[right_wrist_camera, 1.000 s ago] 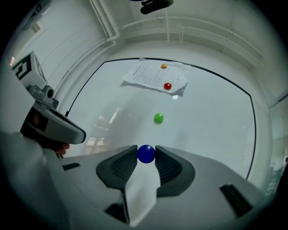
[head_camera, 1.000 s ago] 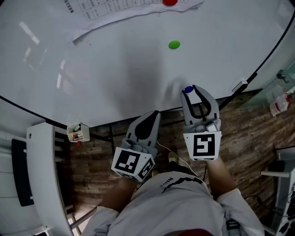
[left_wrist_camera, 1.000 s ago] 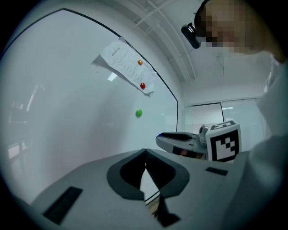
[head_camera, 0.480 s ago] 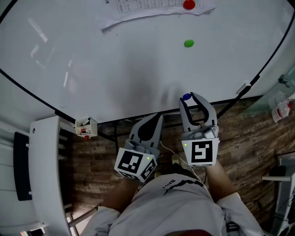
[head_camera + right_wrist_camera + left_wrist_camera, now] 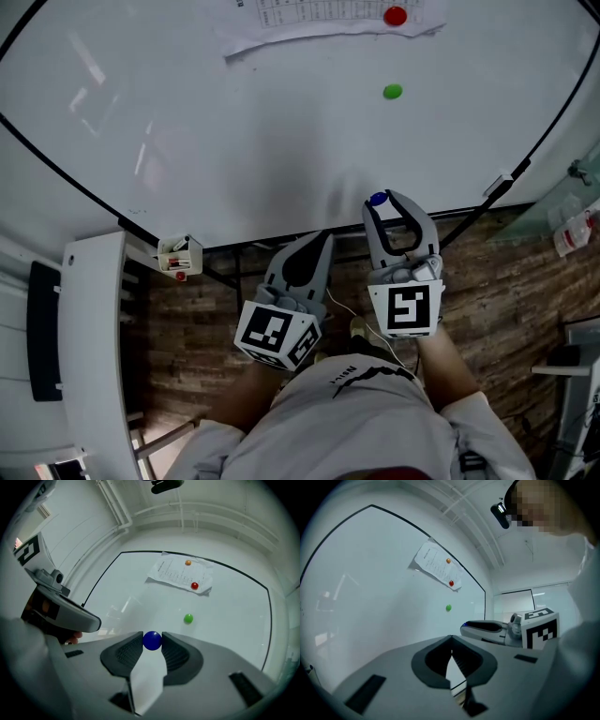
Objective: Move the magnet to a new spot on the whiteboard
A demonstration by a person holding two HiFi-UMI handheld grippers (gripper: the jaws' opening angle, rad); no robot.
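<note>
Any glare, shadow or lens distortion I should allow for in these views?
Head view: whiteboard edge bows; faint reflections upper left, soft shadow by the right gripper. Right gripper view: fisheye with dark corners, blue magnet sharp. Left gripper view: same fisheye, dark rim.

Dark wood-plank floor (image 5: 187, 323), white cabinet (image 5: 89, 375) at left, ceiling pipes (image 5: 187, 515)

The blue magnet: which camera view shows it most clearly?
The right gripper view. There the blue magnet appears whole and round, pinched between the tips of the right tongs. The head view shows it only as a small blue dot at the tongs' tip; the left gripper view shows just a blue sliver.
</note>
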